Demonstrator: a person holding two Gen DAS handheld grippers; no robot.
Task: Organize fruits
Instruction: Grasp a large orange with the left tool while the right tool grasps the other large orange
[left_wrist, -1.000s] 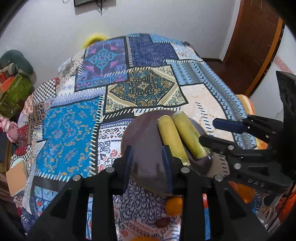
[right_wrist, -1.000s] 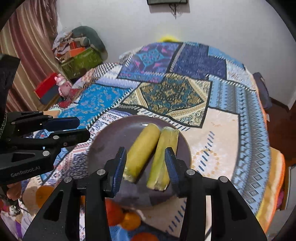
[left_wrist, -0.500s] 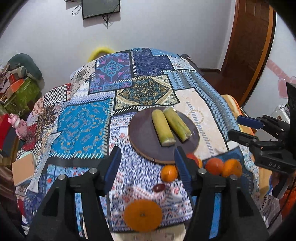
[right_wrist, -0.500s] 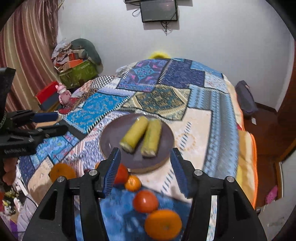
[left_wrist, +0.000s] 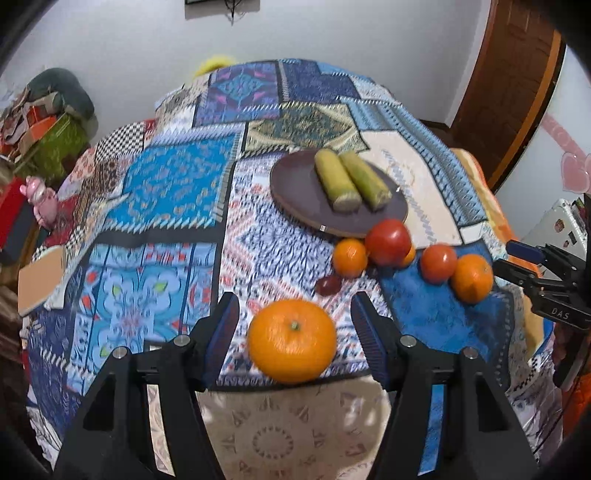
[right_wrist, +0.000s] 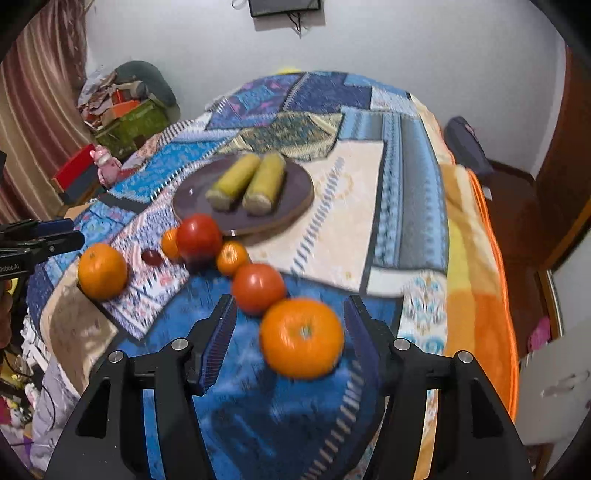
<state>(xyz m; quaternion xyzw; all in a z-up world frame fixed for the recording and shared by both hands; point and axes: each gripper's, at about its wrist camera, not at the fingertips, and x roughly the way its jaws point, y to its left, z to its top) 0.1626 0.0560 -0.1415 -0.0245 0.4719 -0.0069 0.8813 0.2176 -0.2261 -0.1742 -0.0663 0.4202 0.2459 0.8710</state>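
The left gripper is held wide open with a big orange lying on the patterned cloth between its fingers, touching neither, and the right gripper is also wide open around another orange that lies on the blue part of the cloth. A little farther lie two red tomatoes, two small oranges and a small dark red fruit, close together. Behind them stands the dark round plate, with two yellow-green corn cobs side by side on it, touching each other.
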